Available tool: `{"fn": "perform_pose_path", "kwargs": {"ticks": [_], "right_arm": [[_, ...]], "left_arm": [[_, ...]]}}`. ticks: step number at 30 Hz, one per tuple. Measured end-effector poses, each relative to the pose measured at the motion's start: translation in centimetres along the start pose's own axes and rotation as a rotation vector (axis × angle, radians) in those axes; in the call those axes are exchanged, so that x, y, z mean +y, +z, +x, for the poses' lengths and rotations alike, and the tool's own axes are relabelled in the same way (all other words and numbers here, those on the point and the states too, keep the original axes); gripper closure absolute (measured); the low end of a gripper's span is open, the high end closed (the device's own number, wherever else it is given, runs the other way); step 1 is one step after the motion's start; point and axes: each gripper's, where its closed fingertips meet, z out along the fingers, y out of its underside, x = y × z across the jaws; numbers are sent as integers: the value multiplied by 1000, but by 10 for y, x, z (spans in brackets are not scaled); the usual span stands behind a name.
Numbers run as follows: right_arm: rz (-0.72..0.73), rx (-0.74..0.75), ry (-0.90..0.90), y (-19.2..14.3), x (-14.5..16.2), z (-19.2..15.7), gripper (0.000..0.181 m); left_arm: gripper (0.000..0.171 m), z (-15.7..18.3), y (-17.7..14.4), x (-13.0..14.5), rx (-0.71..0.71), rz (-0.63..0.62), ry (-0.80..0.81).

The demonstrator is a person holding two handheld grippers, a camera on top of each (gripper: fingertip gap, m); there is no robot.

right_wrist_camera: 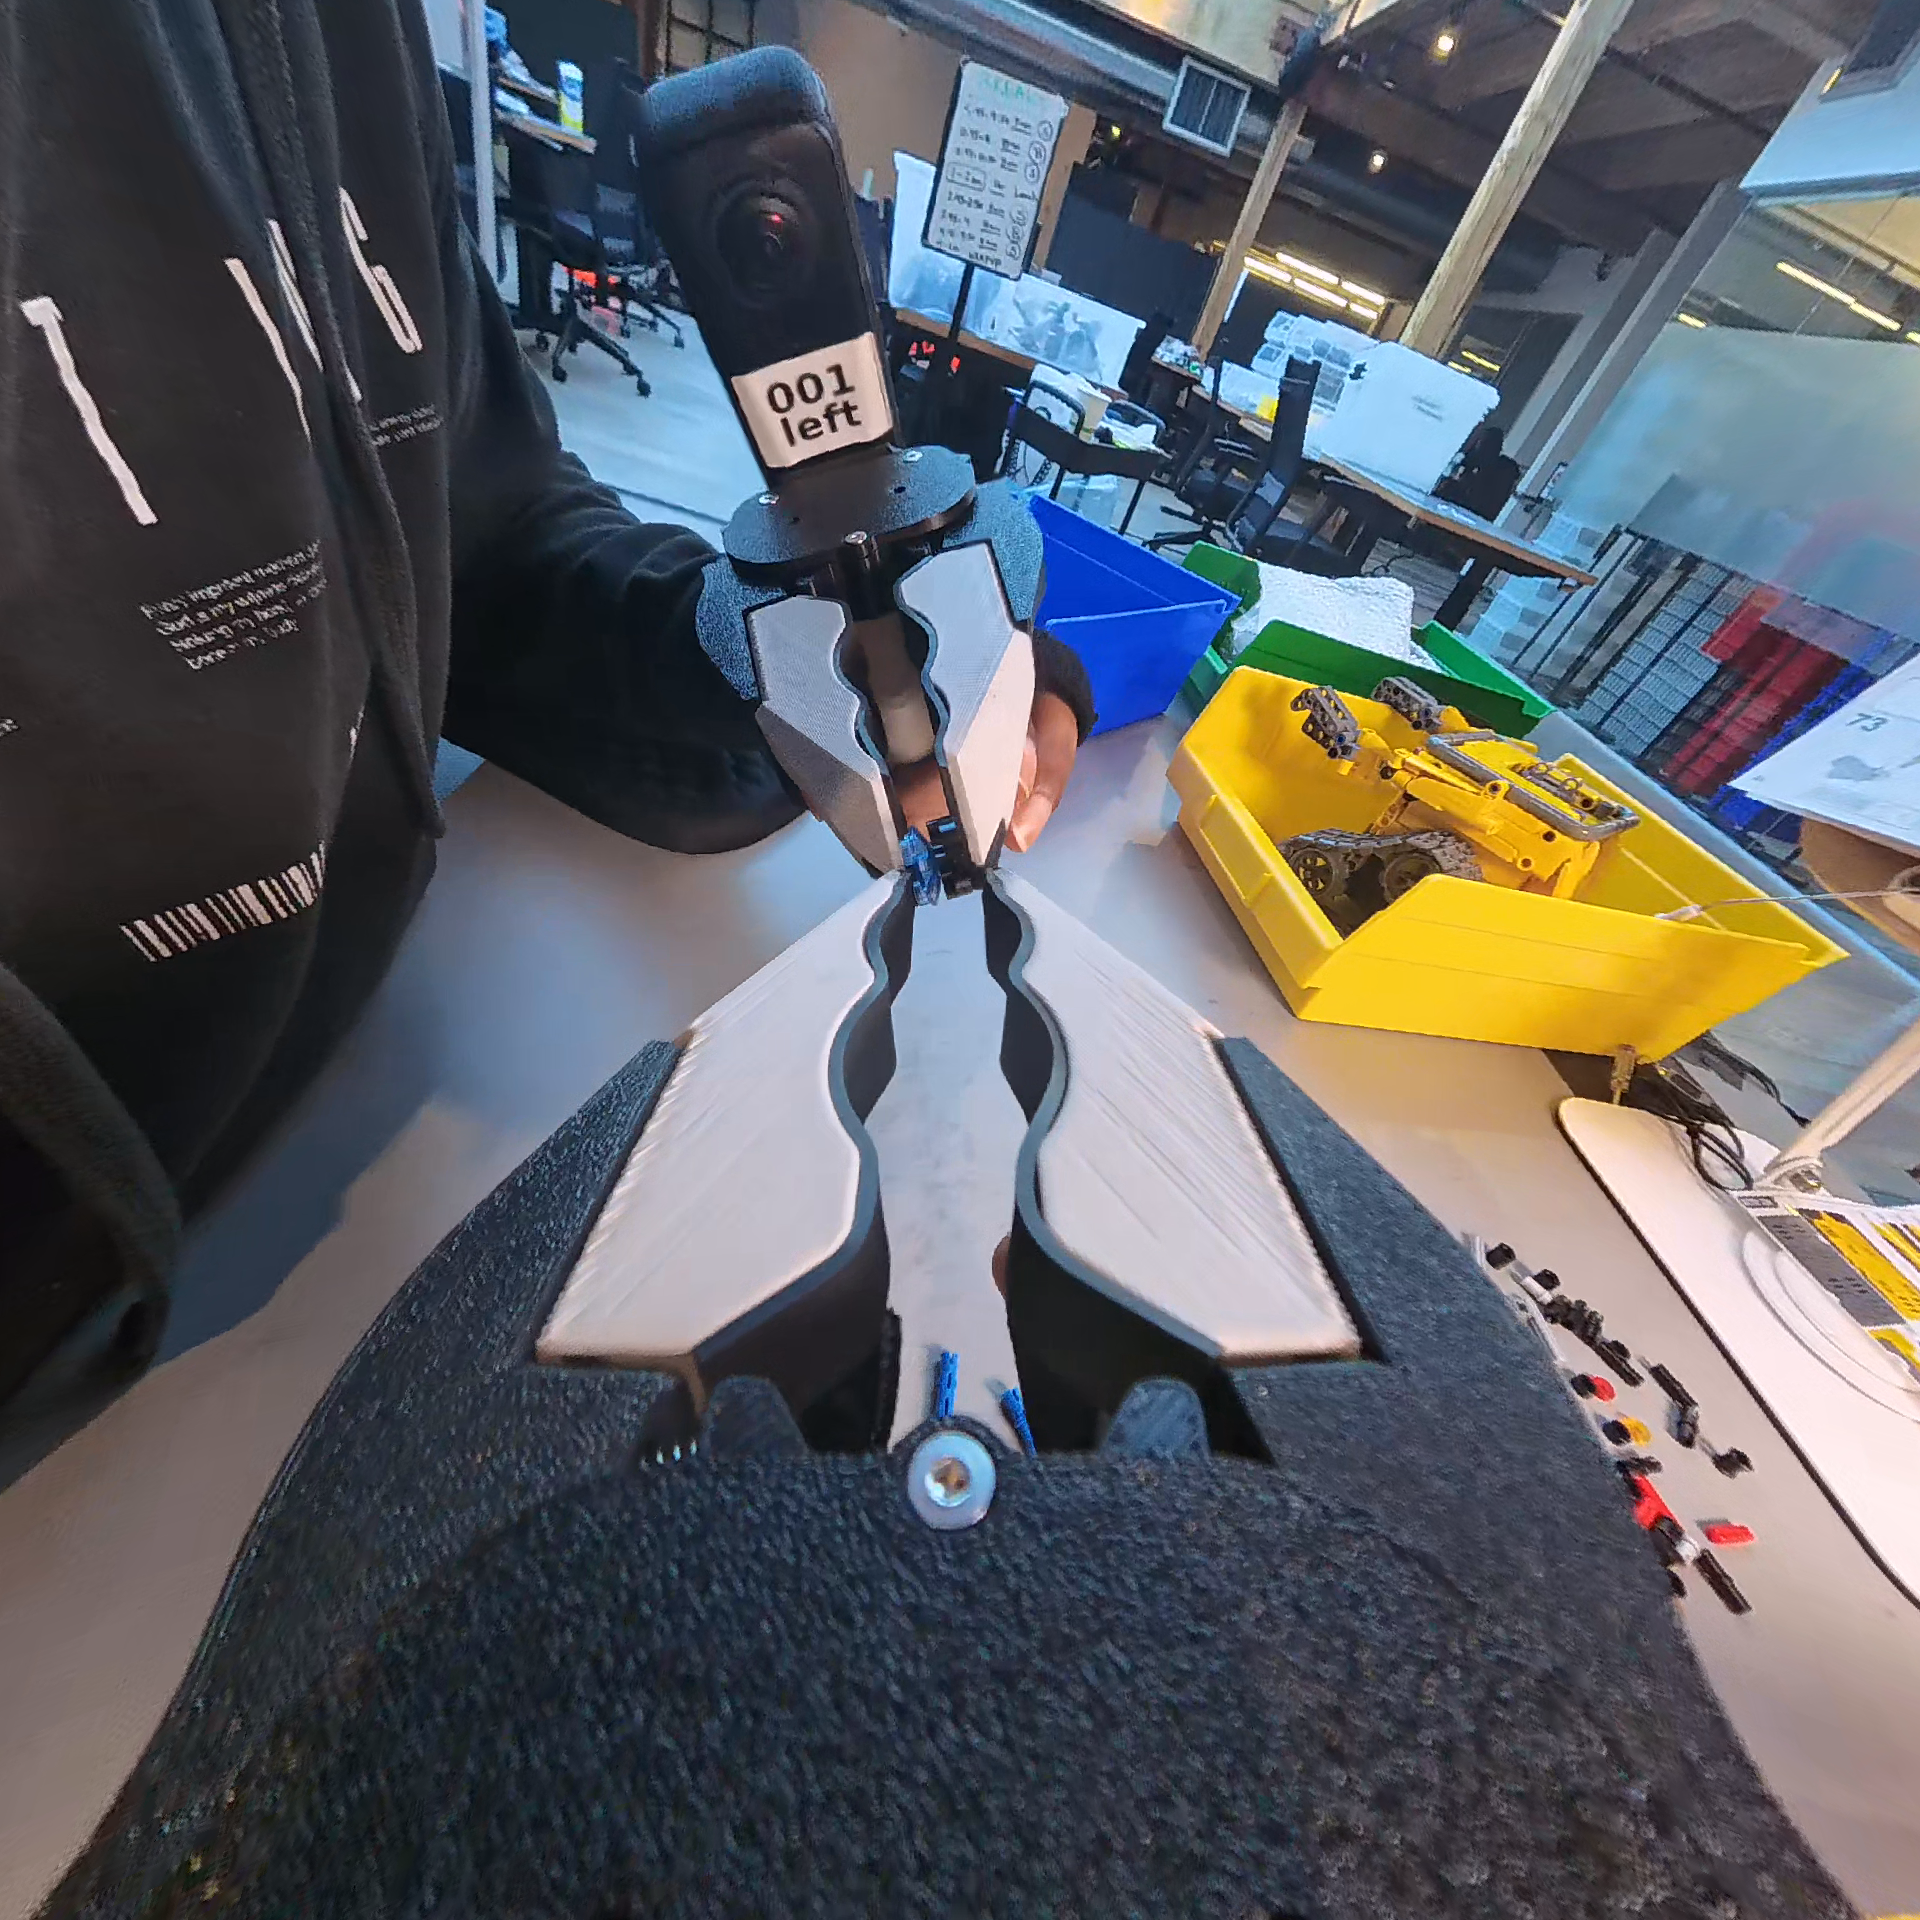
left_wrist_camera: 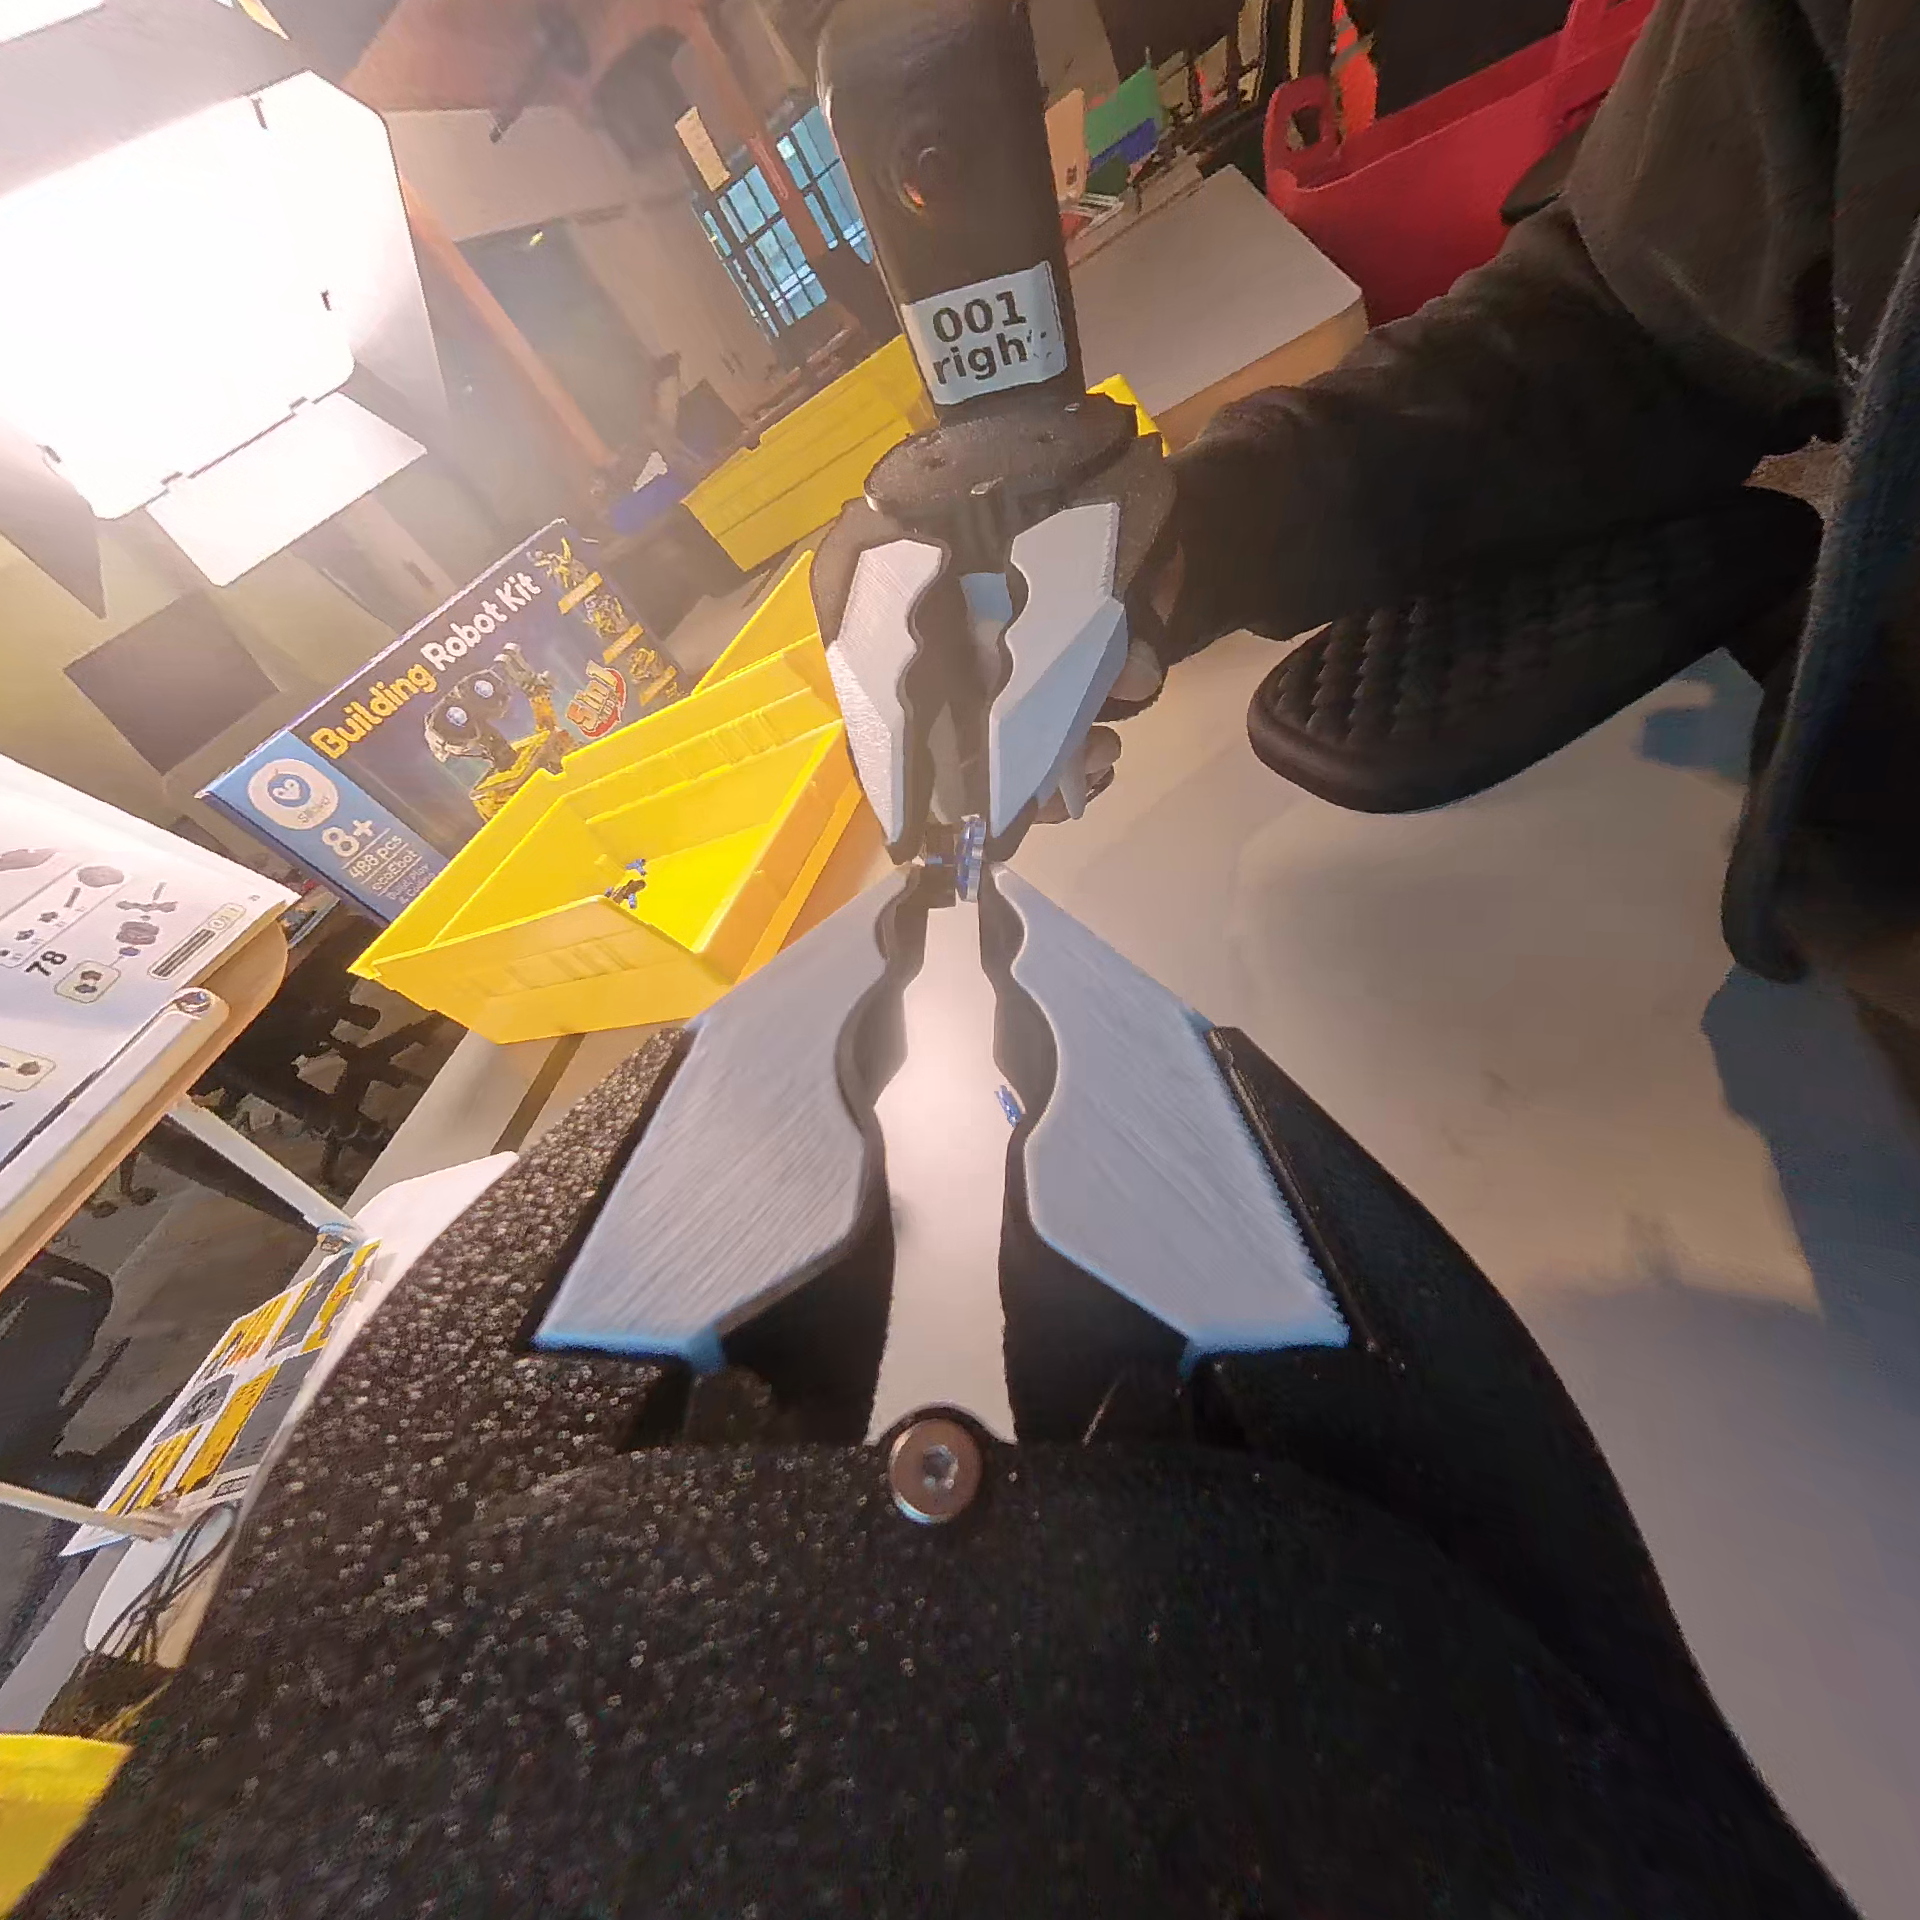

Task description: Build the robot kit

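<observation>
My two grippers meet tip to tip above a white table (right_wrist_camera: 540, 987). In the left wrist view, my left gripper (left_wrist_camera: 940, 888) is shut on a small black piece (left_wrist_camera: 933, 871). The right gripper (left_wrist_camera: 954, 836) comes down from above, shut on a small blue toothed piece (left_wrist_camera: 972, 857) that touches the black one. In the right wrist view, my right gripper (right_wrist_camera: 943, 888) pinches the blue piece (right_wrist_camera: 918, 864), and the left gripper (right_wrist_camera: 940, 847) holds the black piece (right_wrist_camera: 952, 840). Gloved hands in black sleeves hold both grippers.
A yellow bin (left_wrist_camera: 540, 966) and a kit box (left_wrist_camera: 447, 727) stand to the left, with an instruction booklet (left_wrist_camera: 94, 935). Another yellow bin (right_wrist_camera: 1507, 966) holds a yellow tracked model (right_wrist_camera: 1455, 810). A blue bin (right_wrist_camera: 1122, 623), a green bin (right_wrist_camera: 1340, 655) and loose small pieces (right_wrist_camera: 1621, 1392) lie to the right. The grippers are tip to tip, or close to it.
</observation>
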Motion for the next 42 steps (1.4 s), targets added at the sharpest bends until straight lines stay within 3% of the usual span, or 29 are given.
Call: {"fn": "perform_pose_path", "kwargs": {"ticks": [6,17,39,42], "right_arm": [[2,-59,36,1,-1,-9,170],[89,-107,258,1,8,-9,172],[155,-80,391,4,19,-1,172],[142,-63,431,4,22,4,172]], "left_arm": [[163,8,-1,-2,75,31,-69],[163,15,1,5,170,2,-232],[163,10,4,16,208,15,-444],[163,6,5,21,217,15,-532]]}}
